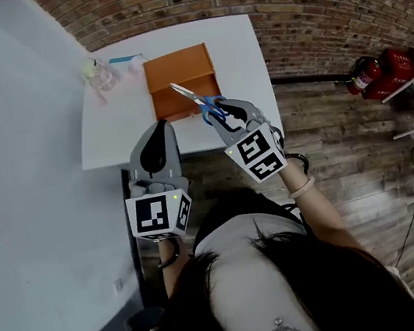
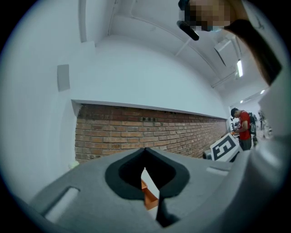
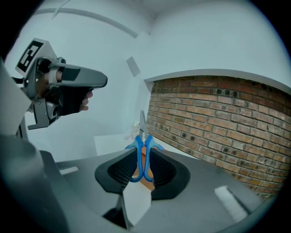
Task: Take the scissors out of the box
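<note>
- Right gripper [image 1: 224, 116]: jaws clamped on the blue handles of the scissors [image 1: 193, 98].
- Scissors: held over the 5 o'clock corner of the orange box [image 1: 178, 67], blades pointing to 10 o'clock in the head view.
- Left gripper [image 1: 157, 144]: jaws closed together, nothing between them, at 7 o'clock of the box.
- Box: on the white table [image 1: 241, 44].

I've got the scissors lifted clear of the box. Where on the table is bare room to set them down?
Bare: the table strip right of the orange box, and the near-left patch between the box and the left edge. Crowded: the far-left corner, with a clear container and a blue pen-like thing.
</note>
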`<state>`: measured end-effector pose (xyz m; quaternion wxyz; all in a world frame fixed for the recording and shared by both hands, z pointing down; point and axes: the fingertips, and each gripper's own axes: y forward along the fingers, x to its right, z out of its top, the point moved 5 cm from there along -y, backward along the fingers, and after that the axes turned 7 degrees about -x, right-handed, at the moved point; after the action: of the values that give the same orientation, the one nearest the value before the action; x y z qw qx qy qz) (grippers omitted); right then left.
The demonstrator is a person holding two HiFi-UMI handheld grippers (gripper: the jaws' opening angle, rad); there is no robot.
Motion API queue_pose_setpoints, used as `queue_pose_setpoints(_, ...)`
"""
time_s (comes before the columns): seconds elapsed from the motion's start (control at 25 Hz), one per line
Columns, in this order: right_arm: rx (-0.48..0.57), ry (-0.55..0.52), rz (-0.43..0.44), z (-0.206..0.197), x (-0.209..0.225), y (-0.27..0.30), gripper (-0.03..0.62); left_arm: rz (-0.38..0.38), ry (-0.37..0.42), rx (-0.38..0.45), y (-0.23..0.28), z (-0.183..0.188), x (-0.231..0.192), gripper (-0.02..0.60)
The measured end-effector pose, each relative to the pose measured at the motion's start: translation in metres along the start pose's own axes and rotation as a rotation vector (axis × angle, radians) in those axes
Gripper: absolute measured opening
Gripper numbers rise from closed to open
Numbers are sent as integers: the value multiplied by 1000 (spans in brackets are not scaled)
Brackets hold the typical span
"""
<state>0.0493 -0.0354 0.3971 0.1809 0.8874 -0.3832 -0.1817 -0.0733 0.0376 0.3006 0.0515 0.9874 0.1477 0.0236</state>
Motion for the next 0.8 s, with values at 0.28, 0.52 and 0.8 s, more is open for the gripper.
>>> queue_pose_setpoints(0.28, 25, 10, -31, 11, -4, 1, 98, -24, 2, 16, 3, 3, -13, 0)
queue_pose_setpoints(0.52, 51, 24, -57, 17, 1, -5, 98, -40, 2, 19, 9, 5, -14, -2)
queue_pose_setpoints(0.8, 78, 26, -92, 22, 10, -12, 98, -54, -1, 17, 19, 3, -15, 0)
